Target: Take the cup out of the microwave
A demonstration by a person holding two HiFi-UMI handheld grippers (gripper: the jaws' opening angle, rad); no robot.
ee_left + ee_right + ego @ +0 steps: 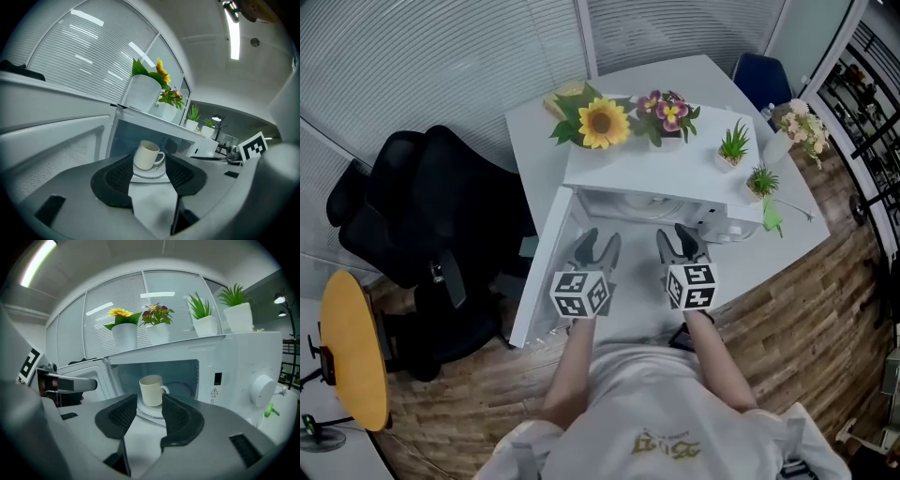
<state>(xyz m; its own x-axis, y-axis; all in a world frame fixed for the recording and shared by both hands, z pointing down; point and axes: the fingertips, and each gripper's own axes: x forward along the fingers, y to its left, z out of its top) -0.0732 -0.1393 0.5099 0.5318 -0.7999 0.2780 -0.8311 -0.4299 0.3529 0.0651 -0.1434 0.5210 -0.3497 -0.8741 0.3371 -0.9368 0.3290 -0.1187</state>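
A cream cup (148, 154) with its handle to the right stands on the glass turntable (151, 175) inside the white microwave (675, 173). Its door (539, 272) hangs open to the left. My left gripper (598, 246) is in front of the opening, short of the cup, open with nothing between its black pads (117, 176). My right gripper (680, 242) is beside it, also open and empty. The right gripper view shows the cup (151, 390) beyond the jaws (149, 404). The head view does not show the cup.
Several potted flowers and plants (602, 122) stand on top of the microwave. The microwave sits on a white table (534, 131) whose front edge is near the person. A black office chair (422, 216) is to the left, with a yellow round table (354, 347) beyond it.
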